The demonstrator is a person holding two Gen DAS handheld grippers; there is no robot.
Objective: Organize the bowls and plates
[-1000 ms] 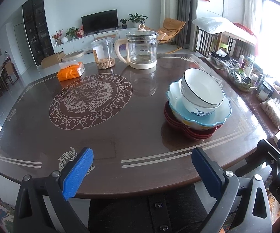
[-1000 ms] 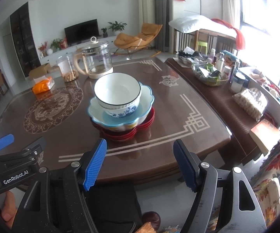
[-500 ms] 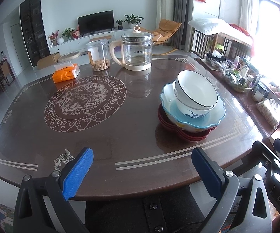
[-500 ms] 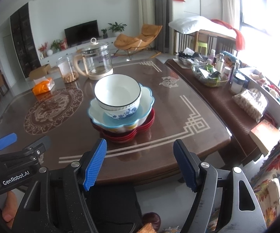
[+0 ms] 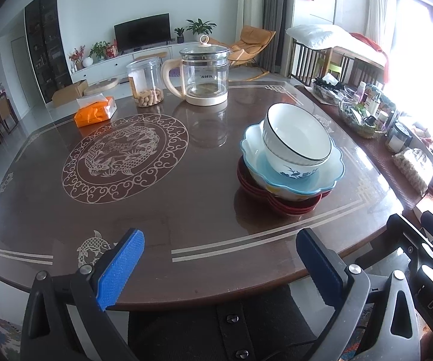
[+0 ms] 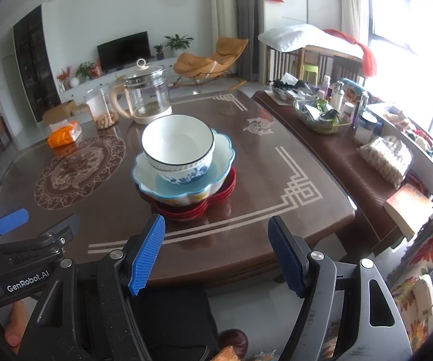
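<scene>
A stack of dishes stands on the brown table [image 5: 186, 198] [image 6: 276, 186]. At its top is a white bowl [image 5: 296, 137] [image 6: 178, 143] with a dark rim, nested over a blue-flowered bowl. Both rest in a scalloped light-blue bowl [image 5: 321, 177] [image 6: 219, 153]. Red plates [image 5: 294, 206] [image 6: 186, 210] lie at the bottom. My left gripper [image 5: 219, 266] hangs open over the table's near edge, left of the stack, with nothing between its blue pads. My right gripper [image 6: 216, 254] is open too, just in front of the stack and apart from it.
At the table's far side stand a glass kettle [image 5: 204, 73] [image 6: 145, 96], a clear jar of peanuts [image 5: 145, 82] and an orange tissue pack [image 5: 96, 111]. A side bench [image 6: 351, 156] on the right holds baskets, bottles and bags. A dark chair back [image 5: 225, 325] is below the grippers.
The left wrist view has shifted slightly, so the stack now sits a little lower and further left in it. The right gripper and the dishes have not moved.
</scene>
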